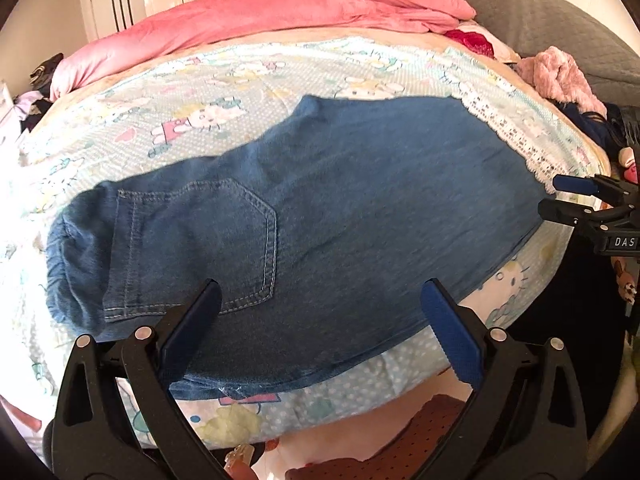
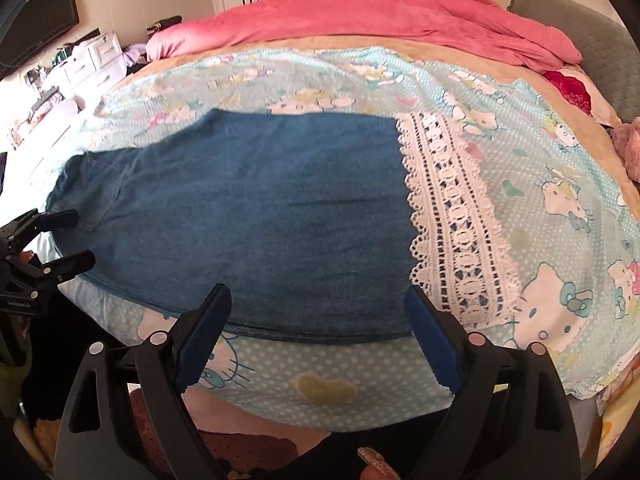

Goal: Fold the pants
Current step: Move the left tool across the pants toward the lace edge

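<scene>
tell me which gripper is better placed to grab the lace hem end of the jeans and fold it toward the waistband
Right. The right gripper hangs open at the jeans' near edge beside the lace hem. The left gripper is open near the back pocket, at the waistband end.

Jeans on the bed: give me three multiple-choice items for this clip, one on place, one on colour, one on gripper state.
1. Where does the jeans' lace hem lie, seen from the right wrist?
A. right end
B. left end
C. under the pink blanket

2. What colour is the blanket at the far side of the bed?
A. green
B. pink
C. white

3. How does the right gripper stand?
A. shut on the denim
B. shut, empty
C. open, empty

Key: 1 A, the white lace trims the denim's right end; 2 B, it is plainly pink; 3 C, both fingers stand wide apart, with nothing clamped between them.
</scene>
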`<state>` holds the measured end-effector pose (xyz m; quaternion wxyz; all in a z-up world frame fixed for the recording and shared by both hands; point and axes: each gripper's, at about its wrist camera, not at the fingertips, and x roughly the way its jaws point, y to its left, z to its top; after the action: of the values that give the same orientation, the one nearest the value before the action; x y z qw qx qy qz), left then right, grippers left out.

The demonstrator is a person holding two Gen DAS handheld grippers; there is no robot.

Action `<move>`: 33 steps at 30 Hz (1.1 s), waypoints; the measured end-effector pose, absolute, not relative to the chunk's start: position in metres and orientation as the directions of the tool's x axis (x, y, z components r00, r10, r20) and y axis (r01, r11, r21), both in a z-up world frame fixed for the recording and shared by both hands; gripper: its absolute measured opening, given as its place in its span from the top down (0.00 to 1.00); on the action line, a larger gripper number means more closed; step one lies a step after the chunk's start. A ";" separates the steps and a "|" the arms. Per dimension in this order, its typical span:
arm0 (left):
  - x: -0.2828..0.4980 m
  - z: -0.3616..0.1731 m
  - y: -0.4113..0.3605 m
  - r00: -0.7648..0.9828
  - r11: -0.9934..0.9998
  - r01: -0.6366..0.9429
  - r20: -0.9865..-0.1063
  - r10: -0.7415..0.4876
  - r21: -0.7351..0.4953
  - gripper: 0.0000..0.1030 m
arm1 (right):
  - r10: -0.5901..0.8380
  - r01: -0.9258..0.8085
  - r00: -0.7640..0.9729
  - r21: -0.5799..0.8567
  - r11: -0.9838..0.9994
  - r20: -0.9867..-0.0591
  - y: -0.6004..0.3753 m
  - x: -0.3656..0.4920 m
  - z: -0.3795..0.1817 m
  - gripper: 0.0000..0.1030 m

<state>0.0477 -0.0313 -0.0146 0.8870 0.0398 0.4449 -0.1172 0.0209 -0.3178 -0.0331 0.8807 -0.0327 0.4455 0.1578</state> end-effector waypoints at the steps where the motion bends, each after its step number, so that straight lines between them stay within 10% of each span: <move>1: 0.047 -0.012 -0.032 0.581 0.969 0.244 -0.795 -0.175 -0.035 0.09 | 0.252 -0.306 0.558 0.085 0.948 -0.790 -0.319 0.020 -0.031 0.15; 33: 0.072 0.027 -0.109 0.598 0.921 0.390 -0.760 -0.257 -0.005 0.09 | 0.205 -0.093 0.669 0.193 0.977 -0.714 -0.402 0.004 -0.013 0.06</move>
<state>0.0723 -0.1086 0.0273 0.8901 0.0810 0.4102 -0.1816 0.0041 -0.4017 -0.0131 0.9109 0.0703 0.3982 0.0820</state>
